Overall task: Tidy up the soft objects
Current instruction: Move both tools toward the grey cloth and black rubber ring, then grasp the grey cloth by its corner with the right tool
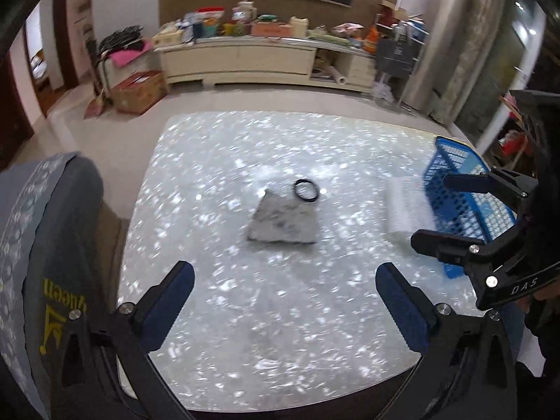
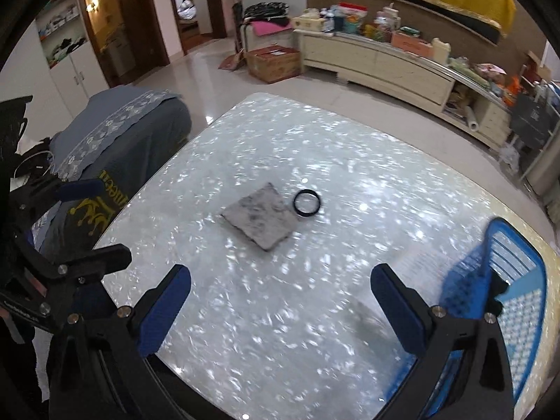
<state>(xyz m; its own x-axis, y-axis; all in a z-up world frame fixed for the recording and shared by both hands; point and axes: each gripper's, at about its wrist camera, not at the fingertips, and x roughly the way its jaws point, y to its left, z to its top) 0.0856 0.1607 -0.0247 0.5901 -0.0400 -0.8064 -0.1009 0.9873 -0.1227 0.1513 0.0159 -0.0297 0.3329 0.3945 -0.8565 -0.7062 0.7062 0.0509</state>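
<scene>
A glossy, pearl-flecked table [image 1: 280, 297] fills both wrist views, and two hand-held tongs hover above its near edge. The left gripper [image 1: 285, 301] stands wide open with nothing between its blue pads. The right gripper [image 2: 280, 301] is spread just as wide and is also empty; from the left view it appears at the right edge of the table, in front of the basket.

Near the middle of the table lies a grey folded cloth [image 1: 284, 222], flat and square. A black ring [image 1: 306, 190], possibly a hair band, lies at the cloth's far corner, touching it or just beside it; the pictures do not settle which.

At the right edge of the table stands a blue plastic basket [image 1: 465, 217] with latticed walls. A white, blurred object [image 1: 406, 206], perhaps a folded towel or soft pad, lies just beside the basket on its inner side, outside it. What the basket holds cannot be made out.

A draped grey fabric with a yellow crown print [image 2: 115, 161] hangs beside the left edge of the table.

The task looks barely started or only partly done: the cloth, the ring and the white object all lie loose on the table, and neither gripper holds anything.
</scene>
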